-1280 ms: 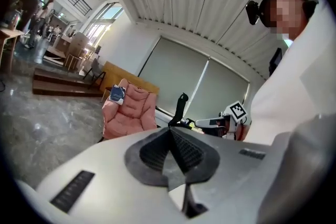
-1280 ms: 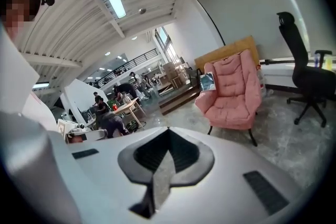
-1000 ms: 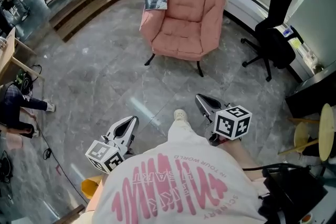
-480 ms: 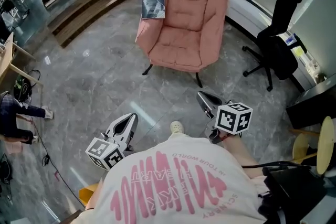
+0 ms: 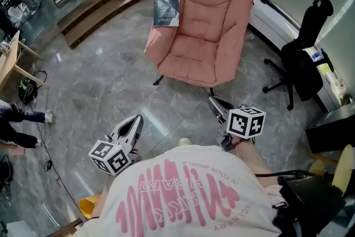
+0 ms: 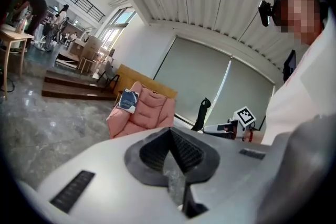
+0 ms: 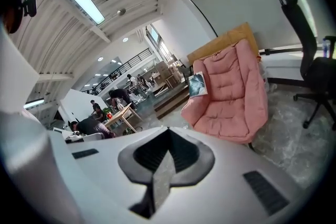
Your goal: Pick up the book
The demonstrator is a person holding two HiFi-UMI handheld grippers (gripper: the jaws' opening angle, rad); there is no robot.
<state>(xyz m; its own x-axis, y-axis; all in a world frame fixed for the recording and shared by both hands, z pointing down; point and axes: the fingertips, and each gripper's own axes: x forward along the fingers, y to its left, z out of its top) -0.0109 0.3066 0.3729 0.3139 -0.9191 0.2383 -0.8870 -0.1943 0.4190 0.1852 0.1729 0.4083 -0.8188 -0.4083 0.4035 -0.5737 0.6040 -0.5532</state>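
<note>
Head view, looking steeply down. The left gripper (image 5: 136, 119) and the right gripper (image 5: 214, 101) are held low in front of the person's white T-shirt with pink print (image 5: 183, 197). Both point forward and slightly downward toward a pink padded armchair (image 5: 208, 28). Each pair of jaws is pressed together with nothing between them. The thin book with a dark blue-grey cover (image 5: 167, 9) rests on the armchair's arm at the view's left, well apart from both grippers. Grey marble-patterned floor (image 5: 105, 83) lies between the grippers and the armchair. A black office chair (image 5: 302, 64) stands to the right, and brown wooden steps (image 5: 97, 8) run at upper left.
</note>
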